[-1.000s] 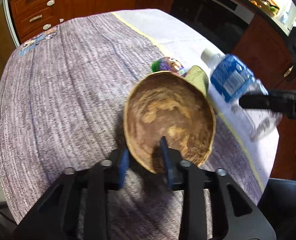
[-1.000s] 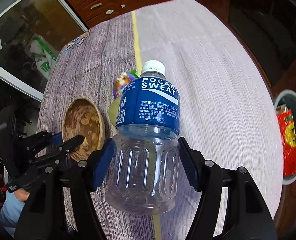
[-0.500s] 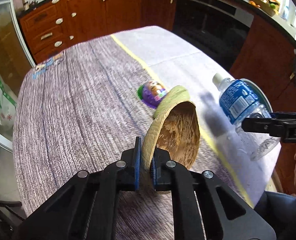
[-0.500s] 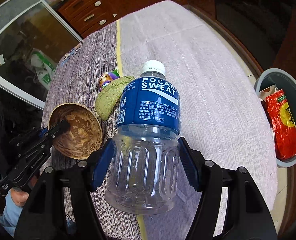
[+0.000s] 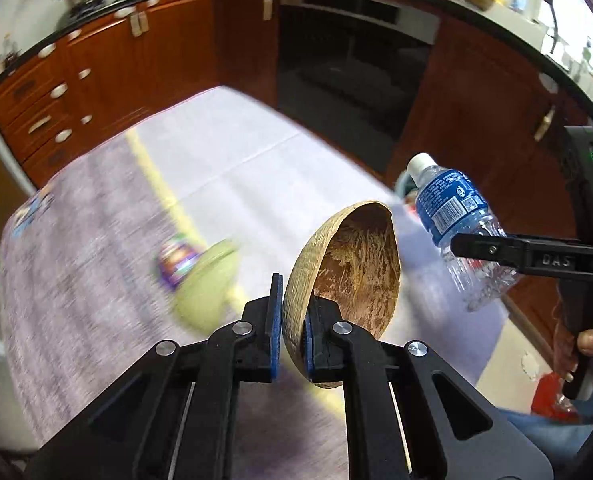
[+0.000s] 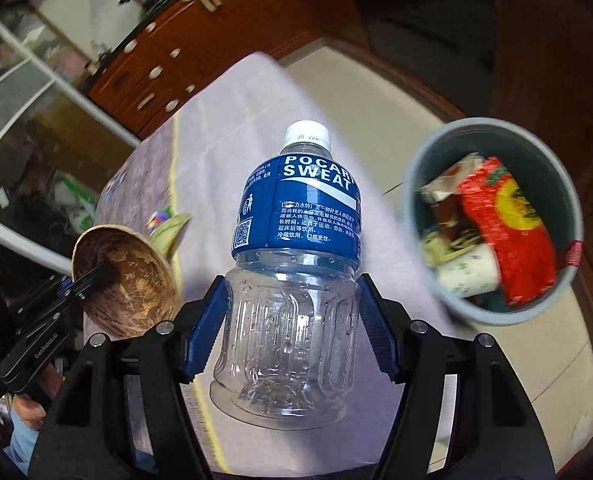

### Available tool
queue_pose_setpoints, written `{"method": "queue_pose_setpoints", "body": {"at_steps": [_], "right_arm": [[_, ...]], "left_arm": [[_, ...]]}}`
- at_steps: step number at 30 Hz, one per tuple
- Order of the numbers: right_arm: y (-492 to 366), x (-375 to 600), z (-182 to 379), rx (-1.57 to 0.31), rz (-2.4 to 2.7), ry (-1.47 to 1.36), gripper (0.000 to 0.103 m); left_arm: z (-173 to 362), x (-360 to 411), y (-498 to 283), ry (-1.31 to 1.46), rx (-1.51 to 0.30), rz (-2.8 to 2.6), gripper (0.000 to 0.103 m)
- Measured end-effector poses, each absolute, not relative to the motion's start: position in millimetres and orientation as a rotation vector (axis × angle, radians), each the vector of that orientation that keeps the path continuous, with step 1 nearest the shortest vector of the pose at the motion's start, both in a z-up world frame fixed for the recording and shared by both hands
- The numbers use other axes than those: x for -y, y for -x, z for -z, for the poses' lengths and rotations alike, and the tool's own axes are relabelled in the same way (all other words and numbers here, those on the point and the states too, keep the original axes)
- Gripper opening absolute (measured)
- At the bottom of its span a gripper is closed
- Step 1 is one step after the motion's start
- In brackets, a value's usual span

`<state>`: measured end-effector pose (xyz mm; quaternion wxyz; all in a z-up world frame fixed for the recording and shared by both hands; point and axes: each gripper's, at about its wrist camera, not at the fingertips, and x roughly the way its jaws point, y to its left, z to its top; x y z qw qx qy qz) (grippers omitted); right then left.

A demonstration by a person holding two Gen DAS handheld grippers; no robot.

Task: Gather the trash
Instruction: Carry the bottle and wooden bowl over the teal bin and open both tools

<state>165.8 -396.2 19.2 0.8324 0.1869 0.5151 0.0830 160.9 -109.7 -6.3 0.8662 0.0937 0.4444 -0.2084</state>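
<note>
My left gripper (image 5: pixel 292 336) is shut on the rim of a brown coconut shell half (image 5: pixel 356 272) and holds it above the table; both also show in the right wrist view, the gripper (image 6: pixel 92 276) and the shell (image 6: pixel 132 280). My right gripper (image 6: pixel 292 324) is shut on an empty Pocari Sweat bottle (image 6: pixel 296 248) with a blue label, held in the air; the bottle also shows in the left wrist view (image 5: pixel 456 224). A grey trash bin (image 6: pixel 424 280) with wrappers inside stands on the floor to the right.
A green rind piece (image 5: pixel 208 284) and a purple wrapper (image 5: pixel 176 260) lie on the cloth-covered table (image 5: pixel 96 280). Brown kitchen cabinets (image 5: pixel 116 72) and an oven (image 5: pixel 352 56) stand beyond the table. A person's hand (image 5: pixel 592 344) holds the right gripper's handle.
Both grippers have risen and swung right toward the bin with their loads. The shell is lifted off the table. The bin now sits closer in the right wrist view.
</note>
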Motion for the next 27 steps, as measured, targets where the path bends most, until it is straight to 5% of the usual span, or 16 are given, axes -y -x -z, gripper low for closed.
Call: {"method": "queue_pose_setpoints", "body": {"at_steps": [11,27], "right_arm": [[-170.4,545.3,-0.8,-1.05,0.107,-0.474,0.062],[-175.1,587.8,41.1,-1.09,0.124,-0.518,0.07]], "left_arm": [[23.4,252.5,-184.8,-0.29,-0.957,0.628,0.009],[78.9,337.1,-204.9,-0.36,-1.072,0.698,0.009]]}}
